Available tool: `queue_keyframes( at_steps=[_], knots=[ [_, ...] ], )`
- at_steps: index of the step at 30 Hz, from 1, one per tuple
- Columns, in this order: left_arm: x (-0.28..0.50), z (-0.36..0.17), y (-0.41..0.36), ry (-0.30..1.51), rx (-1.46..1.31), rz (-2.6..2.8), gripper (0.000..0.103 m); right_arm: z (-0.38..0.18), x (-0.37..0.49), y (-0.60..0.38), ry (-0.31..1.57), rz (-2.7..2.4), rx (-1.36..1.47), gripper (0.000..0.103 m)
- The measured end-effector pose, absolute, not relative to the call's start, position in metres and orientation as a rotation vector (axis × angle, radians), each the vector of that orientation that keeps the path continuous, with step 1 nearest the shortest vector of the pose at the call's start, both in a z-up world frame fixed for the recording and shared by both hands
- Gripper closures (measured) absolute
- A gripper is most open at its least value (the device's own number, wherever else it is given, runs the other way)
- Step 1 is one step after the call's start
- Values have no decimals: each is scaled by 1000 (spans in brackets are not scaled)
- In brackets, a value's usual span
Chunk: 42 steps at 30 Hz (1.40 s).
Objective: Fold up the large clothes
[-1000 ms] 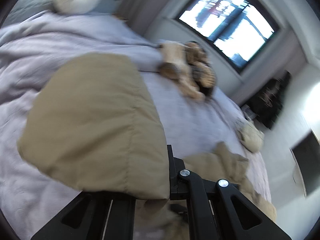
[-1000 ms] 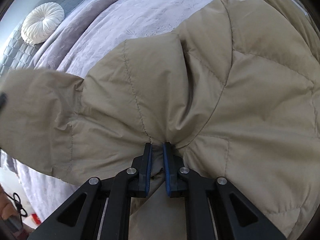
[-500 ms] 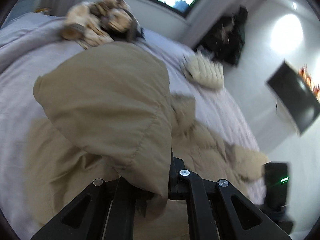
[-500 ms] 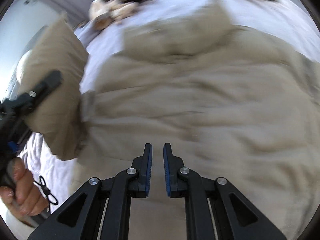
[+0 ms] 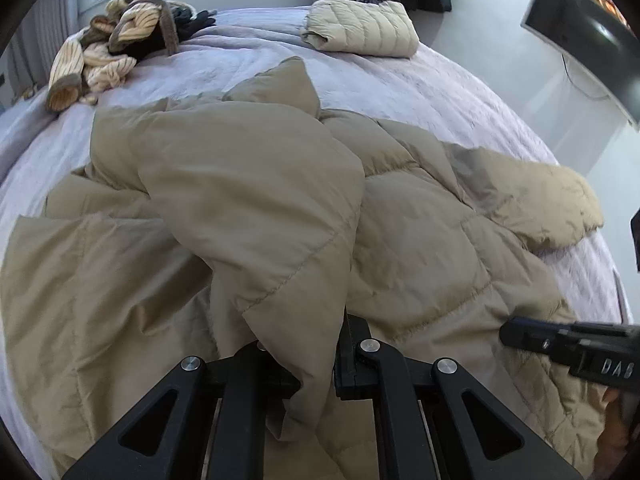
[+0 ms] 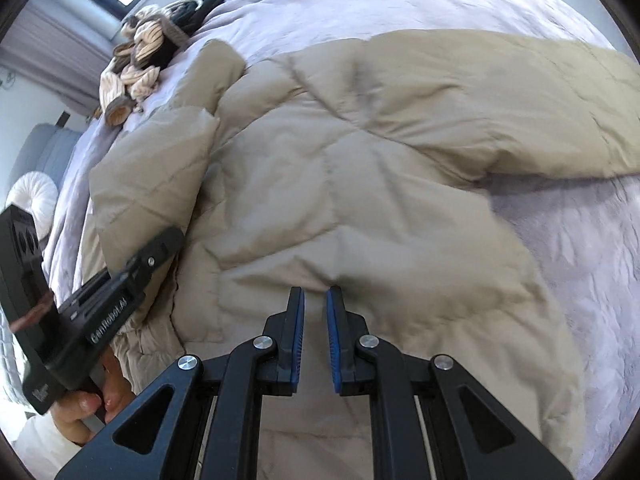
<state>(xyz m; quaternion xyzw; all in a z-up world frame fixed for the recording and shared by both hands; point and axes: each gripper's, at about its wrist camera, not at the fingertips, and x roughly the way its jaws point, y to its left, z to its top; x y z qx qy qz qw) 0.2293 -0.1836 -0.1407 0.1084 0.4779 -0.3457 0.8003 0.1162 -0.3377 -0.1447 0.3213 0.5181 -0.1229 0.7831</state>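
A large tan puffer jacket (image 5: 420, 240) lies spread on the lilac bed (image 5: 400, 88), its fur-edged hood (image 5: 560, 208) at the right. My left gripper (image 5: 320, 344) is shut on a sleeve (image 5: 248, 200), which drapes over the jacket's body. The right wrist view shows that gripper (image 6: 160, 248) and the sleeve (image 6: 152, 168) at the left, with a person's hand (image 6: 92, 404) on the handle. My right gripper (image 6: 315, 292) points down at the jacket (image 6: 360, 160). Its blue pads stand a narrow gap apart and creases run into their tips. It also shows low right as my right gripper (image 5: 508, 332).
A folded cream quilted jacket (image 5: 360, 26) lies at the far side of the bed, and a heap of striped knitwear (image 5: 120, 40) at the far left. A round white cushion (image 6: 32, 196) sits by the headboard. A wall screen (image 5: 592, 40) hangs to the right.
My left gripper has swung the sleeve across and down over the jacket's body. The jacket, bunched close before, now lies spread out. My right gripper has shifted along with it, its jaws unchanged.
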Motion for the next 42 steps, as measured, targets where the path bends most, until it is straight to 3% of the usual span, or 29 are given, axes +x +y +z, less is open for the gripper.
queue_keyframes(
  at_steps=[1, 3, 4, 5, 12, 14, 16, 18, 19, 25, 30, 38, 42],
  knots=[
    [228, -139, -184, 1023, 242, -736, 92, -145, 114, -342, 1116, -269, 701, 91],
    [226, -134, -182, 1018, 236, -734, 70, -144, 112, -346, 1113, -274, 716, 91],
    [224, -130, -181, 1006, 220, -729, 47, -143, 114, -348, 1111, -277, 720, 90],
    [222, -124, -178, 983, 208, -715, 32, -143, 115, -349, 1110, -278, 724, 90],
    [217, -104, -160, 941, 184, -707, 29, -145, 95, -357, 1111, -286, 742, 90],
    [218, -96, -138, 906, 173, -648, 0, -144, 96, -354, 1115, -281, 729, 86],
    [222, -89, -107, 860, 167, -553, 0, -140, 102, -348, 1117, -272, 710, 67],
    [233, -87, -79, 853, 166, -463, 0, -132, 110, -338, 1106, -250, 681, 30],
    [240, -86, -63, 847, 160, -410, 0, -126, 115, -331, 1098, -241, 655, 27],
    [284, -102, 24, 919, 66, -146, 0, -86, 161, -270, 1049, -185, 399, 20],
    [274, -124, 40, 949, 132, -108, 0, -89, 204, -229, 1093, -230, 272, 18],
    [288, -133, 44, 997, 51, -108, 0, -115, 217, -261, 1094, -441, 399, 19],
    [300, -127, 55, 997, 20, -155, 0, -136, 184, -304, 1082, -475, 576, 30]
  ],
)
